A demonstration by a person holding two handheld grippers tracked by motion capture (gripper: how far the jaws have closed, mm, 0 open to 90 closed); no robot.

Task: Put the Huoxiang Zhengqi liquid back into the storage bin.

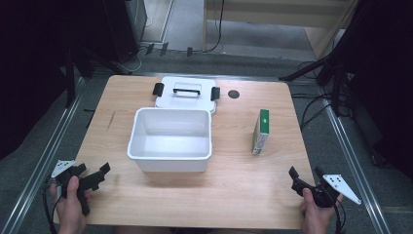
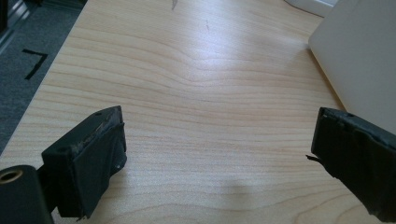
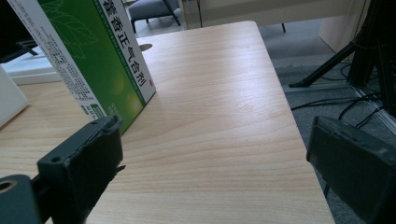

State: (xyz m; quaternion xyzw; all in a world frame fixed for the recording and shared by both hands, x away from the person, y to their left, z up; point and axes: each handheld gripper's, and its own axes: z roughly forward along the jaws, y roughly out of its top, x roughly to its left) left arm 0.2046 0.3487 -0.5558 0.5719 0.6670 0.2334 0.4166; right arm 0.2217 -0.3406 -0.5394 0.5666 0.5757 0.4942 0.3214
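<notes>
The wooden table carries four loose things. Largest is one white bin, set near the table's middle with its mouth up; its inside shows bare white walls and floor. Just behind it, touching or nearly touching its far rim, lies one white lid, flat, with one black handle in the middle and two black latches, one at each end. To the right of the bin, well apart from it, stands one green and white box on a long narrow edge, its green face printed with Chinese characters in the right gripper view. Beyond the box, one small dark disc sits in the tabletop near the far edge. Two grippers wait at the near edge: the left gripper at the near left corner, jaws spread wide over bare wood; the right gripper at the near right corner, jaws likewise released, grasping nothing, with the box just ahead of them.
</notes>
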